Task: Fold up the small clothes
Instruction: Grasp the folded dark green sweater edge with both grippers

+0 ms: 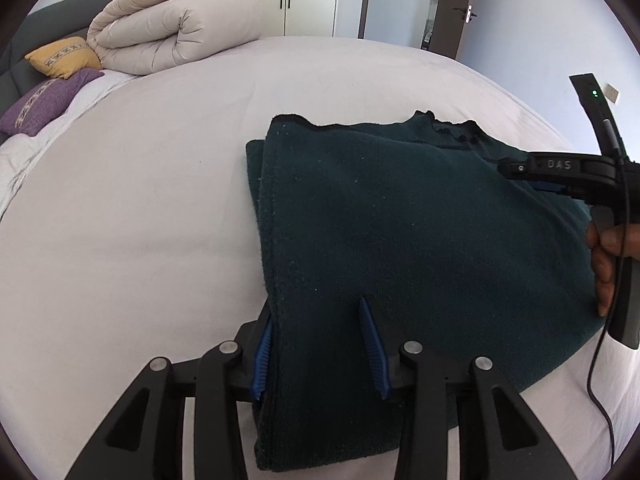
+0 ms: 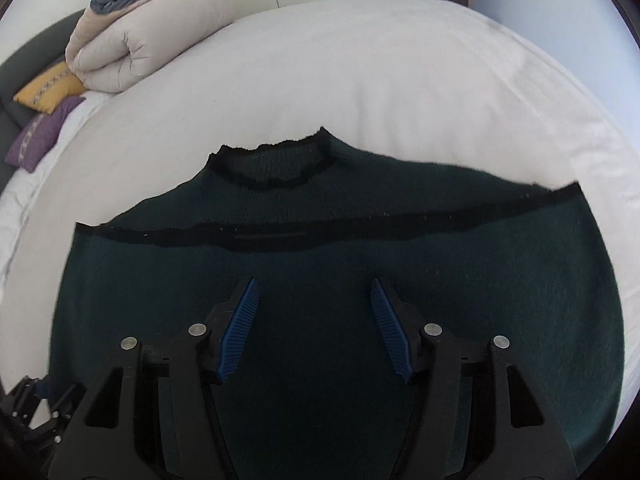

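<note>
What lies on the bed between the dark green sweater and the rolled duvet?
Nothing: the left wrist view shows only bare white sheet between sweater and duvet.

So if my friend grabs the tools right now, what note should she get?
Left tool: folded sweater edge sits between its fingers; whether it is pinched is unclear.
Right tool: open, holding nothing, above the sweater's middle.
Sweater: dark green, lying on the white bed, collar at the far side.
Done: left side looks folded over; a black-trimmed edge runs across below the collar.
Left: probably fold it smaller, smooth it, then let go.
</note>
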{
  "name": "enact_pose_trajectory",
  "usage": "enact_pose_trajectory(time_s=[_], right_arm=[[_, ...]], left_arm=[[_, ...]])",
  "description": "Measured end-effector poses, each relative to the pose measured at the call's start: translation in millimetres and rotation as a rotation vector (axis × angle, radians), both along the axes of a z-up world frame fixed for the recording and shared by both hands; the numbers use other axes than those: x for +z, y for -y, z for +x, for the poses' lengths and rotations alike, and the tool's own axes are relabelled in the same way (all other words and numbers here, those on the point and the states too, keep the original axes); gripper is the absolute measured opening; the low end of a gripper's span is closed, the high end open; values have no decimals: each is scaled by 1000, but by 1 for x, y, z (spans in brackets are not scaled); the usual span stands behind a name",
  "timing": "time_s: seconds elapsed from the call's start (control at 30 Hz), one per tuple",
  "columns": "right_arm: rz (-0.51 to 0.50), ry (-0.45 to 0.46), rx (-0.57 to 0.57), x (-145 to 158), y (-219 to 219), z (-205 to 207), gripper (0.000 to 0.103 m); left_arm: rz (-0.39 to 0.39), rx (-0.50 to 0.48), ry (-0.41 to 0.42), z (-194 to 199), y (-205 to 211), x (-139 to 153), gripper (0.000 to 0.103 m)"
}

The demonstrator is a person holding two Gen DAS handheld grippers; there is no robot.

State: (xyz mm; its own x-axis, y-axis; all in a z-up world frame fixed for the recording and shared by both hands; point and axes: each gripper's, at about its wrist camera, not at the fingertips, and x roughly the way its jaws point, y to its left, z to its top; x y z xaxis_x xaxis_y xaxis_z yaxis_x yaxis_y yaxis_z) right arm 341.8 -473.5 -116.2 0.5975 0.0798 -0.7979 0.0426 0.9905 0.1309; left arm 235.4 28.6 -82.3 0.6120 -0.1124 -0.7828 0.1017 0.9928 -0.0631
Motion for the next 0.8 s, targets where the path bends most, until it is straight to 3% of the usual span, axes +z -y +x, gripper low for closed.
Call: enact_pose_trajectory(time_s=[0.23,0.33,0.43,0.6,0.7,0.8], right_arm=[[-8,-13,31,-11,-27,44,58],[146,108,-9,13,-17,21,58],[281,176,39,28,-20,-8,58],[462,109,170,4,-38,-40,58],[477,38,150,-25,-35,-44,56],[598,57,110,-37,-11,-67,55]], left_arm=[[16,-3,-17,4,2,-4,46],[19,0,-14,3,3,-2,46],[36,-1,-14,2,6,-4,47],[58,9,-9,1,7,-6,55],[63,11,-11,4,5,-7,57],[67,10,-12,4,4,-7,57]])
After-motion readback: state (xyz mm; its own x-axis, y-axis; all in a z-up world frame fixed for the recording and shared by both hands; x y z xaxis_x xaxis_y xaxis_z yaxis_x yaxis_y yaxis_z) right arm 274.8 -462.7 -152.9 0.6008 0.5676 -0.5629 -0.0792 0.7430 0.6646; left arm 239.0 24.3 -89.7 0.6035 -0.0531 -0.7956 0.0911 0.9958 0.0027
